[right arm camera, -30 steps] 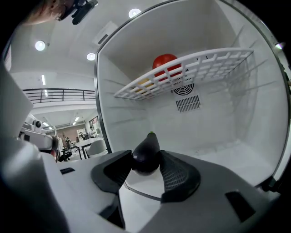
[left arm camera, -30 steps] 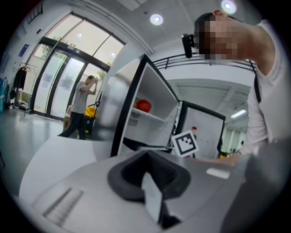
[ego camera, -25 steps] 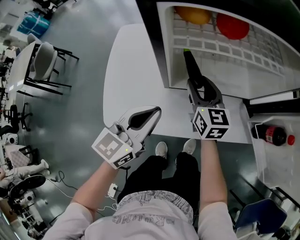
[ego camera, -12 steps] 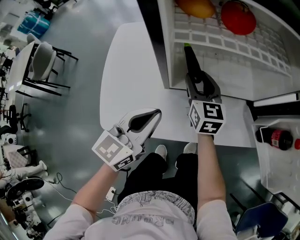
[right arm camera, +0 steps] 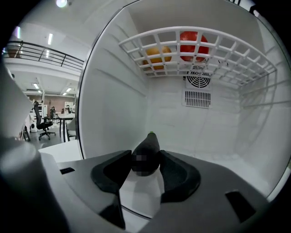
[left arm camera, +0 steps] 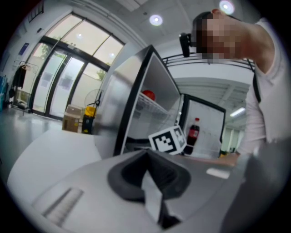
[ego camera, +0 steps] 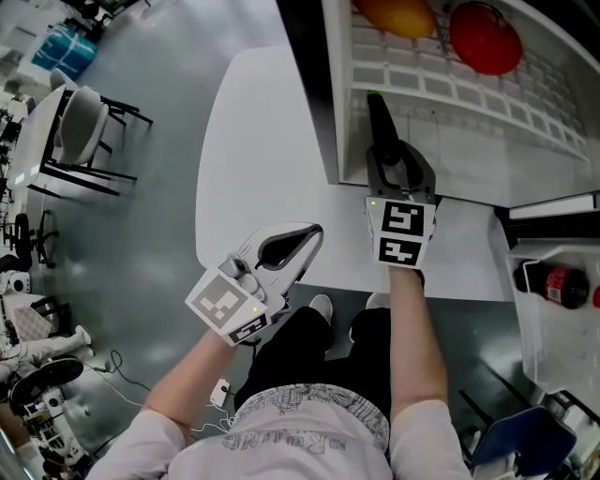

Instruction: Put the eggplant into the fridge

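Right gripper (right arm camera: 145,175) clamps the dark purple eggplant (right arm camera: 149,144) by its butt end, green tip inside the white fridge compartment (right arm camera: 113,104) under the white wire shelf (right arm camera: 213,50); left gripper (left arm camera: 148,159) closed, empty, over the white table (ego camera: 253,141).

Right gripper (ego camera: 397,161) rolled, its marker cube (ego camera: 401,234) squarer to the head camera and shifted left, eggplant (ego camera: 382,120) pointing straighter into the fridge (ego camera: 487,155), left gripper (ego camera: 305,234) slightly lower

A black, green-tipped eggplant (ego camera: 382,127) shows against the white fridge (ego camera: 506,164), with a red fruit (ego camera: 485,39) and an orange fruit (ego camera: 398,14) on its white lattice shelf (ego camera: 412,80).
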A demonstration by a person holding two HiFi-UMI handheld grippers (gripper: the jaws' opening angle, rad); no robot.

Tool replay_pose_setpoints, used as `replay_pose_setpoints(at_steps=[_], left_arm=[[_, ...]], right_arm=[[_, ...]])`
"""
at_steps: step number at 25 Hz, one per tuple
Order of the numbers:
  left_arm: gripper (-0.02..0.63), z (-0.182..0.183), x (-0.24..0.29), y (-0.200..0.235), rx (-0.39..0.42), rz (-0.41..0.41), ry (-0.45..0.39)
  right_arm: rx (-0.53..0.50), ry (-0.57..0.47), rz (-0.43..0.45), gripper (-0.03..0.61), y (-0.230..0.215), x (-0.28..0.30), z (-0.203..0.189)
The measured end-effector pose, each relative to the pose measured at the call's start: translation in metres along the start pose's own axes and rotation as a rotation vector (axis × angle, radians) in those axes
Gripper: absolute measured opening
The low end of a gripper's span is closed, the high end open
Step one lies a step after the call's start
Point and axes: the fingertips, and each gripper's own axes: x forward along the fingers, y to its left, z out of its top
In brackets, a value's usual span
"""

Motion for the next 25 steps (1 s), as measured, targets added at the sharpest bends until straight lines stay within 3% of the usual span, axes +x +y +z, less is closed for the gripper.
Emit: replay_pose_setpoints(at_steps=[25], left_arm=[[0.008, -0.004, 0.003, 0.014, -0.016, 0.019, -0.006]], right_arm=[[-0.143, 0.152, -0.072, 0.193, 0.003, 0.025, -0.016]])
